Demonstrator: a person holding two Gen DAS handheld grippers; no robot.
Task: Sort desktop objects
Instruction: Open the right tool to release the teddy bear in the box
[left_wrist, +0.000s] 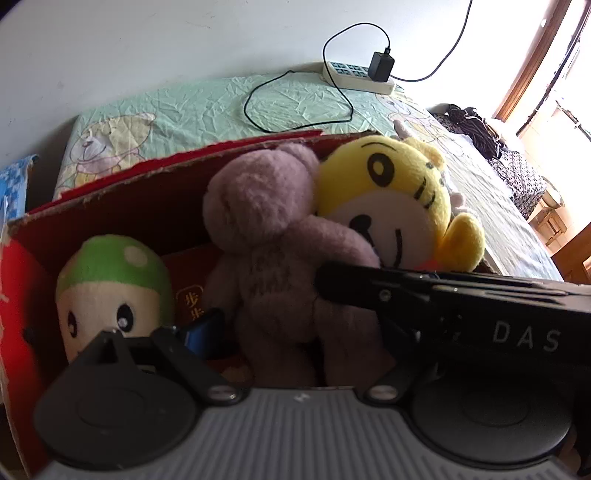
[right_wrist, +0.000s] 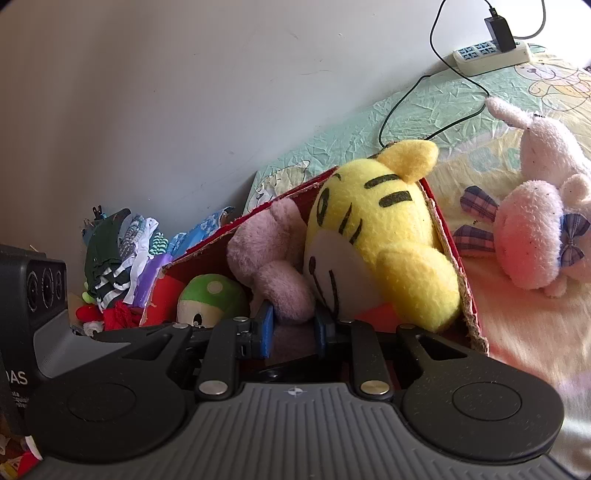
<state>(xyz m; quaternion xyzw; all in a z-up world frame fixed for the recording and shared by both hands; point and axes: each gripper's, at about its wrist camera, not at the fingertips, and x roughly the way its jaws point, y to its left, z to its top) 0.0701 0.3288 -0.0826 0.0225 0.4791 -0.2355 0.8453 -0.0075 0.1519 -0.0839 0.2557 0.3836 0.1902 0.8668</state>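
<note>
Clearly, the right gripper (right_wrist: 293, 326), jaws narrow around the bear (right_wrist: 273, 266) in the box (right_wrist: 447, 236), risked dragging the tiger (right_wrist: 380, 236) out if lifted; the left gripper's (left_wrist: 258, 328) state I could not tell.

Legible markings, by view:

Left wrist view:
- The letters "DAS", pale on black, stand on the side of a black device housing (left_wrist: 517, 325) at the right of the view.
- Two gold Chinese characters, both reading "步", stand one above the other in a rounded gold frame on a red packet (left_wrist: 192, 284) inside the red cardboard box (left_wrist: 110, 218). The lower character is partly covered.

Right wrist view:
- The letters "DAS", the first cut off by the edge, stand on a black device housing (right_wrist: 18, 373) at the far left.
- Smaller lines of print below them are too small to read.
</note>
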